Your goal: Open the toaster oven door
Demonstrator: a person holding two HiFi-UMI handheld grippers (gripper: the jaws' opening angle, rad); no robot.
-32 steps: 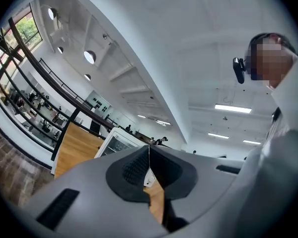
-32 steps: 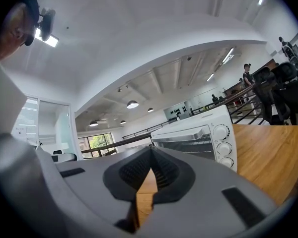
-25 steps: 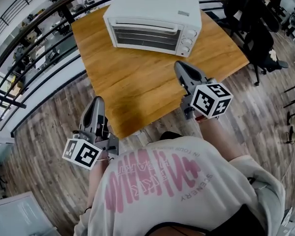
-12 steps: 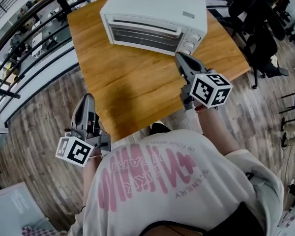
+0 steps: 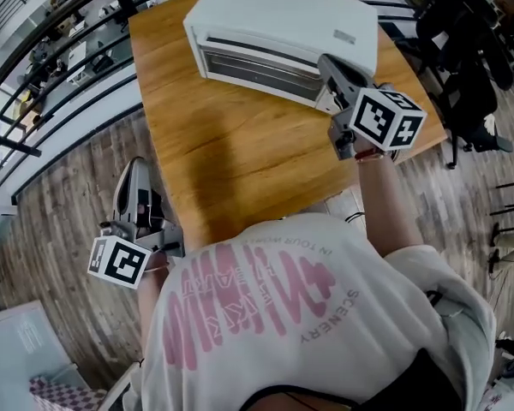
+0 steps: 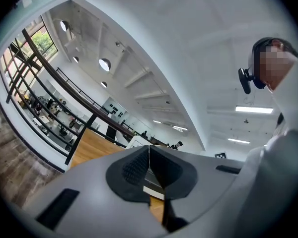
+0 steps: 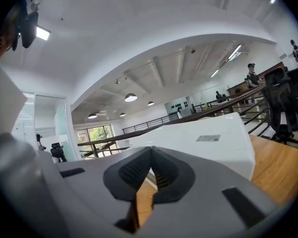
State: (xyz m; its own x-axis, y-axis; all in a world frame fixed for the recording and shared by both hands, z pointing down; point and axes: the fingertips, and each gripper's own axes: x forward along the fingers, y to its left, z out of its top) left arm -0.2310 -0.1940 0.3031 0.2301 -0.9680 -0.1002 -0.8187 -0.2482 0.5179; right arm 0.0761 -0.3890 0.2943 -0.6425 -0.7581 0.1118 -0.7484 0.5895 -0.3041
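Note:
The white toaster oven (image 5: 283,24) stands at the far end of the wooden table (image 5: 231,152), its glass door (image 5: 257,65) upright and closed. My right gripper (image 5: 329,65) is shut and empty, its tips in front of the oven's right front end, where it hides the knobs. I cannot tell if it touches. In the right gripper view the oven (image 7: 203,143) fills the space just past the shut right gripper (image 7: 150,160). My left gripper (image 5: 137,176) is shut with nothing in it, held low over the floor left of the table, tips together (image 6: 149,152).
A black railing (image 5: 60,101) runs along the table's left side over the plank floor (image 5: 60,221). Dark office chairs (image 5: 471,67) stand to the right of the table. The person's white-shirted back (image 5: 308,315) fills the bottom of the head view.
The right gripper has moved forward from mid-table up to the oven's right front. The left gripper has dropped back and left, away from the table's near edge.

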